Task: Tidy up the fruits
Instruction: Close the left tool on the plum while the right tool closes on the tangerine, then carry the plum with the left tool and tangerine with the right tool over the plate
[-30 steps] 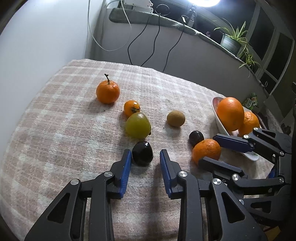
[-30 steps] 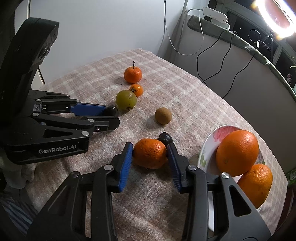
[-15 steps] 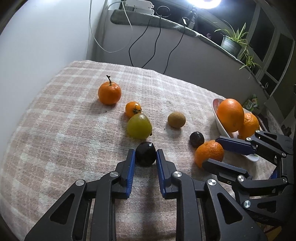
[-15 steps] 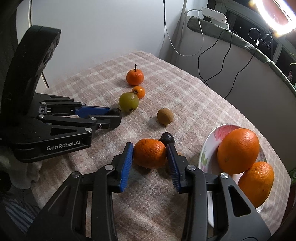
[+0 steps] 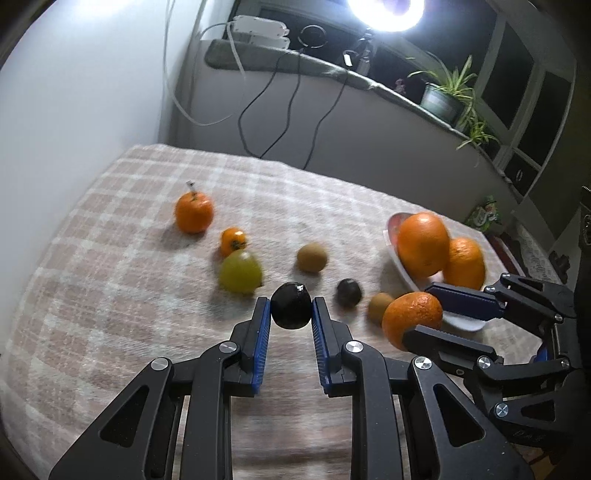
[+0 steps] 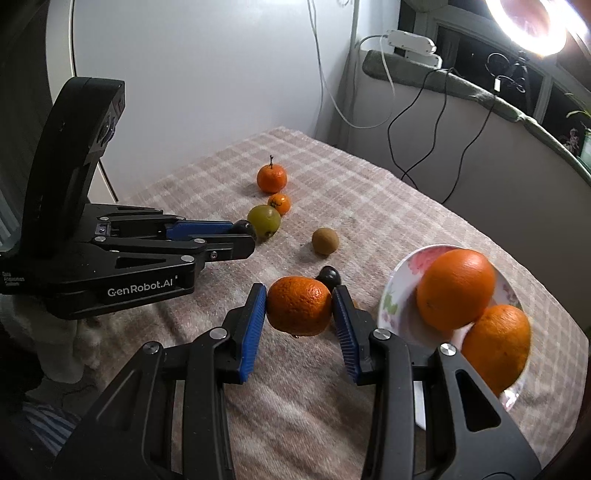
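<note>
Plaid tablecloth (image 5: 110, 314) beneath a ring light (image 5: 386, 13).

In the right wrist view, the left gripper (image 6: 242, 236) hides most of the dark fruit (image 6: 245, 226) it clamps. The held orange (image 6: 299, 305) covers part of the near dark fruit (image 6: 328, 276). Left-view fruits look motion-blurred.

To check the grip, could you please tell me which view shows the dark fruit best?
The left wrist view: the dark fruit sits centred between the left tool's pads, fully visible. In the right wrist view only a sliver shows behind that tool's fingers.
</note>
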Tool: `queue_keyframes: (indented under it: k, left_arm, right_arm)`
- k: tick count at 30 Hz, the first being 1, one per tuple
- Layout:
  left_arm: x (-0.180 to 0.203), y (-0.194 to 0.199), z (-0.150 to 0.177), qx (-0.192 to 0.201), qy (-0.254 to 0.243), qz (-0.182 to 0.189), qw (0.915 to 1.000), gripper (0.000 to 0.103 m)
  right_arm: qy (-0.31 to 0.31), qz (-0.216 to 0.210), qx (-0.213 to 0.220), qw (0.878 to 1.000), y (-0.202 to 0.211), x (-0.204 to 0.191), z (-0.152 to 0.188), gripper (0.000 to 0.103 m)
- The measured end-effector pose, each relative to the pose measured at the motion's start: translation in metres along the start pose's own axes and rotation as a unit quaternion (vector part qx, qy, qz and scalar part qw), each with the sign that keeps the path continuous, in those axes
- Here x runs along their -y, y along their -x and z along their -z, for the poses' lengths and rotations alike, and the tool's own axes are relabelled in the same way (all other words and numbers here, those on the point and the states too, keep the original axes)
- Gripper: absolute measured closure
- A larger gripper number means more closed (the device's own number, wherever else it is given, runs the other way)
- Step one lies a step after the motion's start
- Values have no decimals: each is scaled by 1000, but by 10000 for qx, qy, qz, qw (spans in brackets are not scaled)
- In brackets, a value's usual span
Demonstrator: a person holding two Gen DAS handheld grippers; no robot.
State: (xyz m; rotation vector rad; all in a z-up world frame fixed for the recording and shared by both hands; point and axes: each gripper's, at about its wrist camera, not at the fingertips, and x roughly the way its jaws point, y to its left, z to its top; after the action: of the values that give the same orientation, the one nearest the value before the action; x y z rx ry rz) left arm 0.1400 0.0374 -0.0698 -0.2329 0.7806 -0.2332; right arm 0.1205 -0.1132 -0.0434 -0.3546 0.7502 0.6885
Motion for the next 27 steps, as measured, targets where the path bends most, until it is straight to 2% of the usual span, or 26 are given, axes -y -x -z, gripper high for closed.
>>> queue_keyframes:
  k: [13,20,27]
  left_arm:
    - [59,-1,-8,109,-356,501,9981,82]
    - [89,-17,-9,-11,-506,717,9961,82]
    - [107,-30,-11,-113,-597,767,9952,82]
  right_arm:
    - [-392,251,287,9985,45,40,20,64]
    - [-624,443,231,9968,51,68,36,64]
    - [-749,495,219,9957,52,84,47,64]
